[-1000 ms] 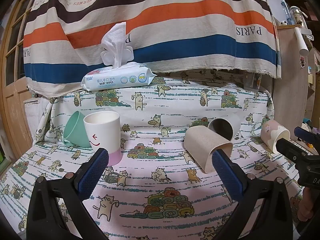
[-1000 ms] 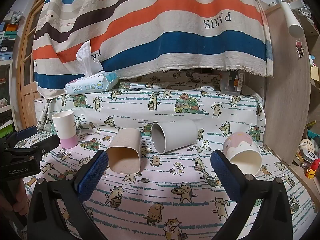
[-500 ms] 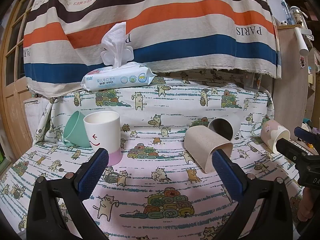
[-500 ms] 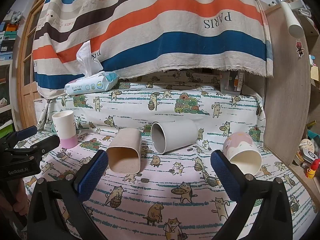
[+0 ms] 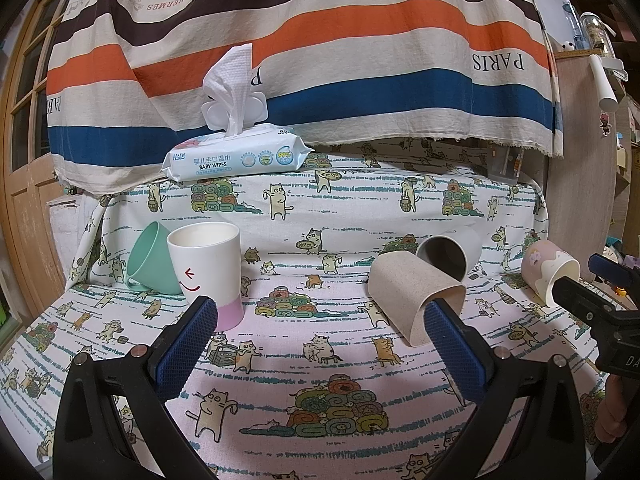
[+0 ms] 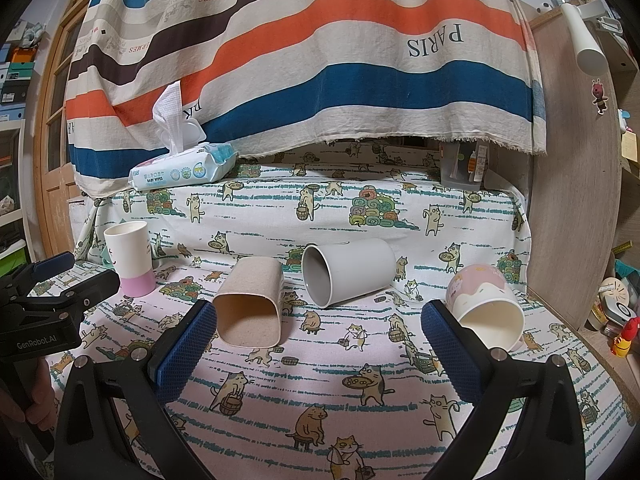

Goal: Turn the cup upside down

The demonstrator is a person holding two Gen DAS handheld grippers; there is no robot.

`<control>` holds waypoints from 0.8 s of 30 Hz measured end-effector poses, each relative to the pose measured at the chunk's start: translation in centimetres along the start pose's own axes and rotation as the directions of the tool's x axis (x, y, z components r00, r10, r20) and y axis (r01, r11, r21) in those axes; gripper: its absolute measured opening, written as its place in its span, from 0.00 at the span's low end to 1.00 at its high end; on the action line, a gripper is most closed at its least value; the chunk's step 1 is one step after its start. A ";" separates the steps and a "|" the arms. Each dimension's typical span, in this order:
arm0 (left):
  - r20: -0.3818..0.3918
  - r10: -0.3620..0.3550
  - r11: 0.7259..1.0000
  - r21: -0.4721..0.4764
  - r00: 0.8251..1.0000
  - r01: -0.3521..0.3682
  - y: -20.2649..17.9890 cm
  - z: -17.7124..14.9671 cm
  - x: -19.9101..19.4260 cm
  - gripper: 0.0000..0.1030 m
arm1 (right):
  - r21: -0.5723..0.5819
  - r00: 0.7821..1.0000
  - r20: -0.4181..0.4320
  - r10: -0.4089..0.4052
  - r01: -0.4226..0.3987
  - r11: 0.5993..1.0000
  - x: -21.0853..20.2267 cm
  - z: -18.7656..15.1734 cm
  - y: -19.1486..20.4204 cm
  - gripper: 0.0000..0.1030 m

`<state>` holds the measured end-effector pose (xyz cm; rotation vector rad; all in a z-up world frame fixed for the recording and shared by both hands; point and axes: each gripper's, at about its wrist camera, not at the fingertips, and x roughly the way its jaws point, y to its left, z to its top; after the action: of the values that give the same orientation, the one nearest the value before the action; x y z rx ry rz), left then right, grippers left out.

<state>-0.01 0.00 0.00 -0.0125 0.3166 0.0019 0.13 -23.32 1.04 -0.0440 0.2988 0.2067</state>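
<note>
Several cups sit on a cat-print cloth. A white cup with a pink base (image 5: 208, 272) (image 6: 130, 260) stands upright at the left. A mint cup (image 5: 150, 258) leans behind it. A beige square cup (image 5: 412, 300) (image 6: 250, 308), a grey cup (image 5: 448, 254) (image 6: 344, 272) and a pink-and-cream cup (image 5: 550, 274) (image 6: 486, 306) lie on their sides. My left gripper (image 5: 320, 344) is open and empty, short of the white and beige cups. My right gripper (image 6: 320, 344) is open and empty, short of the beige and pink-and-cream cups.
A pack of baby wipes (image 5: 236, 158) (image 6: 182, 170) lies on the raised cloth-covered ledge at the back. A striped cloth (image 5: 320, 60) hangs behind. A wooden panel (image 6: 576, 200) stands at the right edge. A wooden door (image 5: 24, 160) is at the left.
</note>
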 end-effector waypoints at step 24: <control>-0.003 0.001 1.000 -0.004 1.000 -0.001 0.3 -0.1 0.0 1.00 | 0.000 1.000 0.000 0.000 0.000 1.000 0.0 0.1 0.1 1.00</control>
<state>-0.09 0.27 -0.10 -0.0163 0.3197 0.0031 0.16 -23.21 1.08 -0.0440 0.2989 0.2066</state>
